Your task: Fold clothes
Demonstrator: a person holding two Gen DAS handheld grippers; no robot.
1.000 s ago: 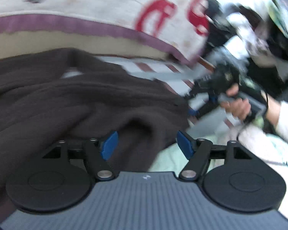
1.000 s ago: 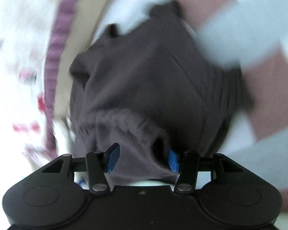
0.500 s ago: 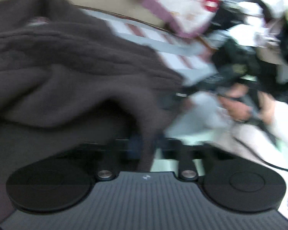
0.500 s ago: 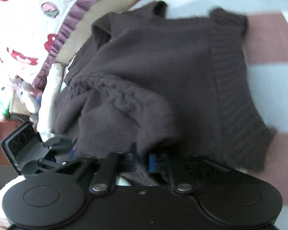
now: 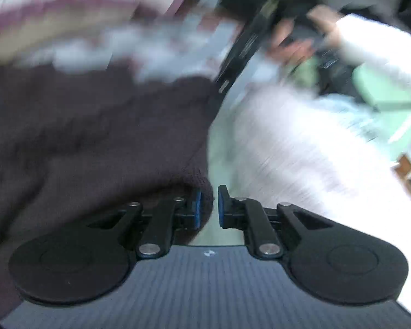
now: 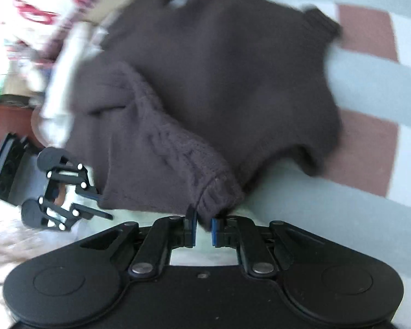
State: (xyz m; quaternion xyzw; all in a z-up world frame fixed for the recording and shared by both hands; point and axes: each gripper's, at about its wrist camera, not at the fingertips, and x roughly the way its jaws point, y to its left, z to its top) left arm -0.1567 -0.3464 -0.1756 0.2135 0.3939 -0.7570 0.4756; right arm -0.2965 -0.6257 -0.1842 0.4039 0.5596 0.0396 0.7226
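The bed cover (image 6: 370, 82) is checked in pale blue-grey and dull red-brown squares, and it fills the right side of the right wrist view. At the upper left of that view lies a white cloth with red prints (image 6: 35, 13), edged by a purple band (image 6: 65, 24); it is blurred. Below it, at the left edge, a piece of reddish-brown wooden furniture (image 6: 5, 126) shows. In the left wrist view, a white sleeve (image 5: 375, 46) is at the upper right. A pale green cloth (image 5: 383, 90) lies under it, beside a whitish fluffy fabric (image 5: 301, 150).
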